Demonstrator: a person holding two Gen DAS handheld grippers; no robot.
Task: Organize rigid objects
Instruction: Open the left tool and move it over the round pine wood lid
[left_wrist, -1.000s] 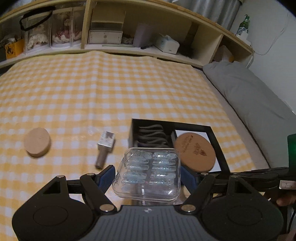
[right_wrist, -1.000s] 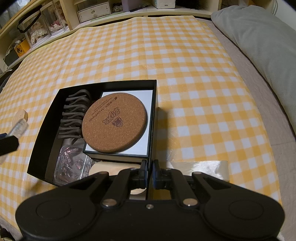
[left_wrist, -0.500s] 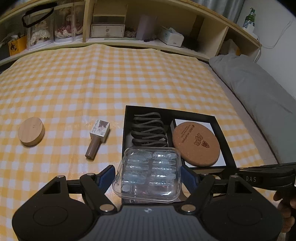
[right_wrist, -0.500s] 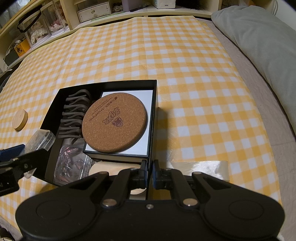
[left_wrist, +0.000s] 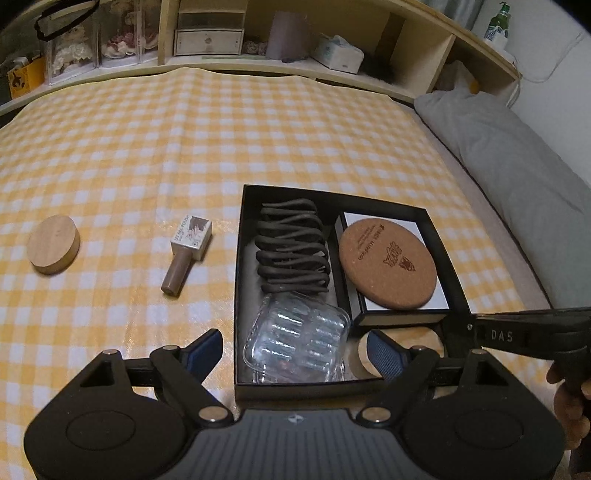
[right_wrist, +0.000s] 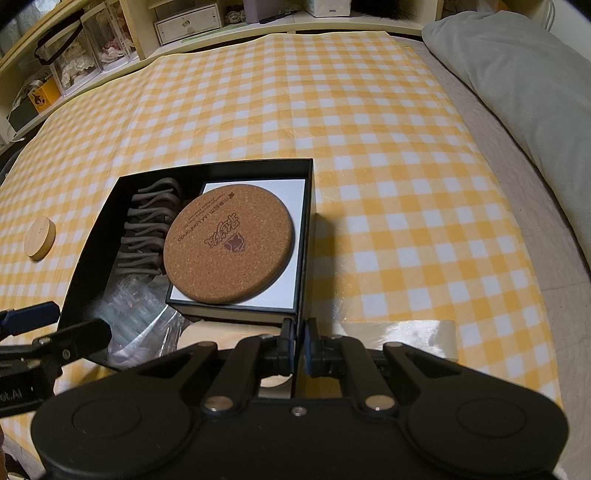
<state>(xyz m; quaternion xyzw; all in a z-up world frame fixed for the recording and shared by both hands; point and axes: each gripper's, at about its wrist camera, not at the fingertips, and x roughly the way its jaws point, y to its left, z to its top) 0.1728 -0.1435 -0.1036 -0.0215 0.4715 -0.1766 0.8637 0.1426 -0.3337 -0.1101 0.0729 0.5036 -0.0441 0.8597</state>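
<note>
A black box (left_wrist: 238, 295) holds a dark wavy hair clip (left_wrist: 291, 243), a cork coaster (left_wrist: 388, 264) on a white box, and a clear plastic case (left_wrist: 297, 339) in its near left corner. My left gripper (left_wrist: 295, 350) is open, its fingers either side of the case without touching it. My right gripper (right_wrist: 300, 345) is shut on the box's near right wall (right_wrist: 304, 258). On the checked cloth left of the box lie a nail polish bottle (left_wrist: 186, 253) and a round wooden disc (left_wrist: 53, 244).
Shelves (left_wrist: 221, 37) with boxes and jars run along the far side. A grey pillow (left_wrist: 517, 155) lies to the right. A strip of clear tape (right_wrist: 406, 332) shines on the cloth near the right gripper.
My left gripper carried the clear case over the box, opened and let it go. The case now rests in the box. The right gripper has stayed still.
</note>
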